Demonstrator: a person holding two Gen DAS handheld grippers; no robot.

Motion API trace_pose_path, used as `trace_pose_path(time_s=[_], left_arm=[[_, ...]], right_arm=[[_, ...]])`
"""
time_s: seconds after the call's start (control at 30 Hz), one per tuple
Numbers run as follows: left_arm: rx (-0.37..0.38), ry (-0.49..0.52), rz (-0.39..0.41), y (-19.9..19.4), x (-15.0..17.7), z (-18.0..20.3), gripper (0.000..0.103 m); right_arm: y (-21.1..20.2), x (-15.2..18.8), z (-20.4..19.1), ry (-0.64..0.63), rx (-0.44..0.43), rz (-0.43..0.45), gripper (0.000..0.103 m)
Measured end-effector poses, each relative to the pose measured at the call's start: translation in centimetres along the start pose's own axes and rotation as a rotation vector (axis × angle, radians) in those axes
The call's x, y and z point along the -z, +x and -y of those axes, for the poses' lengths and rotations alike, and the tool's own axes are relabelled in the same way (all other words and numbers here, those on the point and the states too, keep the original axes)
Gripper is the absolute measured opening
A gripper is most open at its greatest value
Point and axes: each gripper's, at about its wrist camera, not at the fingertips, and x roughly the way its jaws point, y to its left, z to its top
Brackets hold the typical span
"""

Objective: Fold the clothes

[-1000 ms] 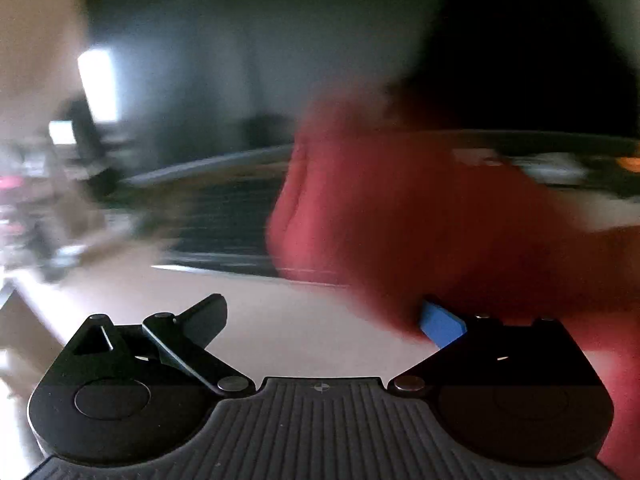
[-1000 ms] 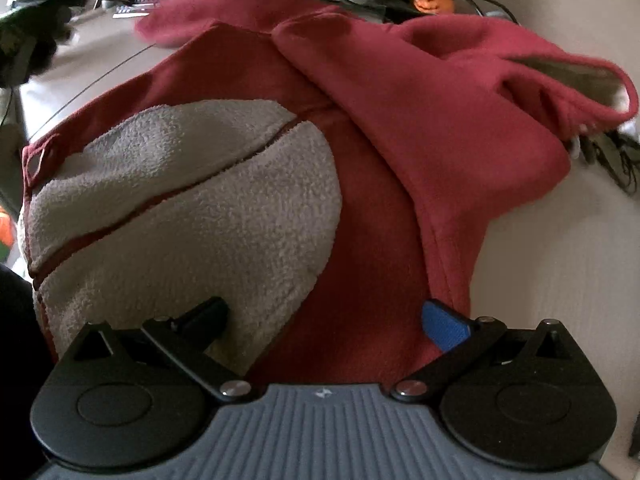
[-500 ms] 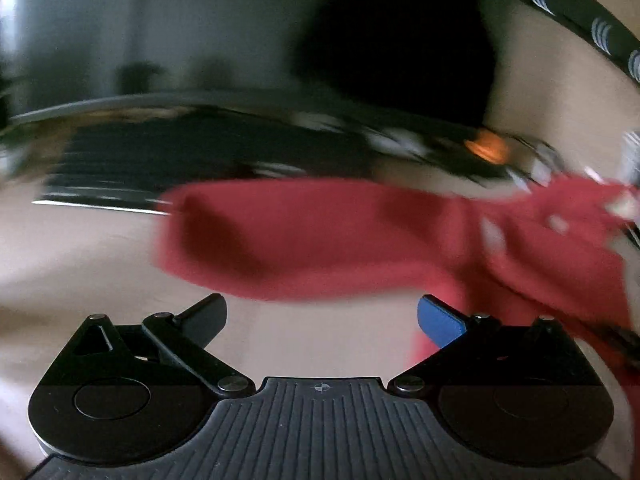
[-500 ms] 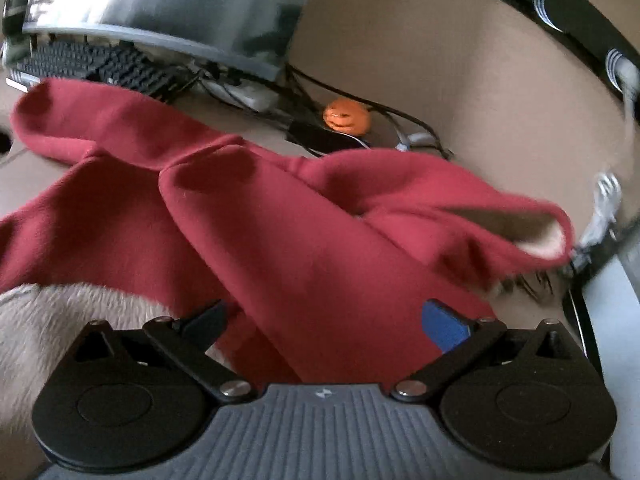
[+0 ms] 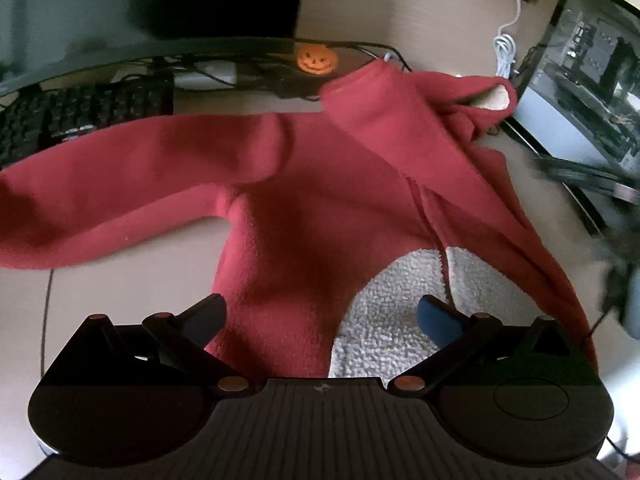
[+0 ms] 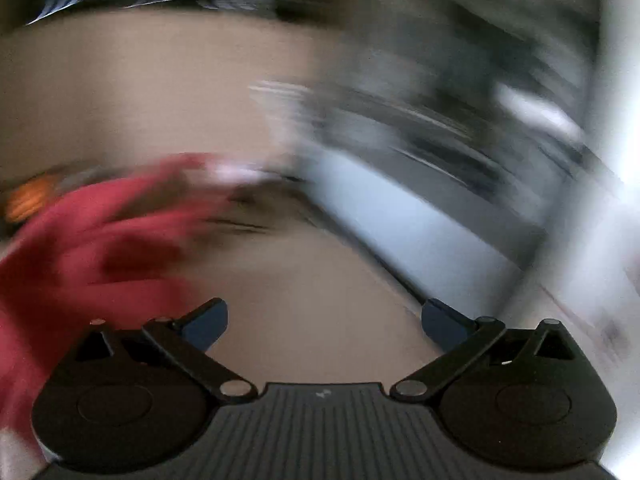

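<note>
- The red fleece garment point(image 5: 304, 216) lies spread on the beige desk point(image 5: 132, 276), filling the middle of the left wrist view
- One sleeve point(image 5: 120, 192) stretches out to the left across the desk, its far edge lying over the near edge of the black keyboard point(image 5: 80, 116)
- The other sleeve point(image 5: 384, 120) is folded in over the body, its cuff up near the small orange pumpkin figure point(image 5: 316, 60)
- The hood point(image 5: 486, 100) sits at the far right with its cream lining showing, close to the glass-sided computer case point(image 5: 592, 72)
- A patch of cream fleece lining point(image 5: 400, 304) lies turned up at the near edge, right in front of the tool
- Left gripper point(image 5: 322, 316) hangs over that near edge, jaws spread wide and nothing between them; red cloth and cream lining show through the gap
- Right wrist view is heavily smeared; the garment point(image 6: 88, 248) is only a red streak at lower left
- Right gripper point(image 6: 324, 320) is released too, fingers wide apart, with only bare desk point(image 6: 312, 280) visible between them
- An orange blur at the far left edge may be the pumpkin, but I cannot tell
</note>
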Motion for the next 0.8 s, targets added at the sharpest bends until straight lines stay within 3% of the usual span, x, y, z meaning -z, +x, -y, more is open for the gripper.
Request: trace_pose_path(time_s=[0.07, 0.13, 0.27, 0.43, 0.57, 0.7, 0.8], left_arm=[[0.018, 0.009, -0.001, 0.4, -0.4, 0.0, 0.103], [0.036, 0.018, -0.003, 0.7, -0.8, 0.1, 0.103], [0.071, 0.034, -0.005, 1.5, -1.6, 0.1, 0.103], [0.079, -0.019, -0.025, 2.3, -2.0, 0.6, 0.103], [0.066, -0.057, -0.064, 3.0, -1.1, 0.6, 0.103], [0.049, -0.075, -0.063, 3.3, 0.0, 0.1, 0.103], [0.047, -0.079, -0.052, 3.0, 0.5, 0.0, 0.103]], right_arm=[[0.5, 0.8, 4.3, 0.085, 0.020, -0.078, 0.103], [-0.2, 1.7, 5.3, 0.066, -0.063, -0.112, 0.103], [-2.9, 3.0, 0.8, -0.108, -0.291, -0.097, 0.103], [-4.9, 3.7, -7.1, -0.310, -0.541, -0.109, 0.103], [-5.1, 4.4, -12.3, -0.495, -0.580, -0.090, 0.103], [-3.4, 4.9, -15.8, -0.586, -0.542, -0.097, 0.103], [-2.4, 5.4, -17.9, -0.639, -0.475, -0.022, 0.103]])
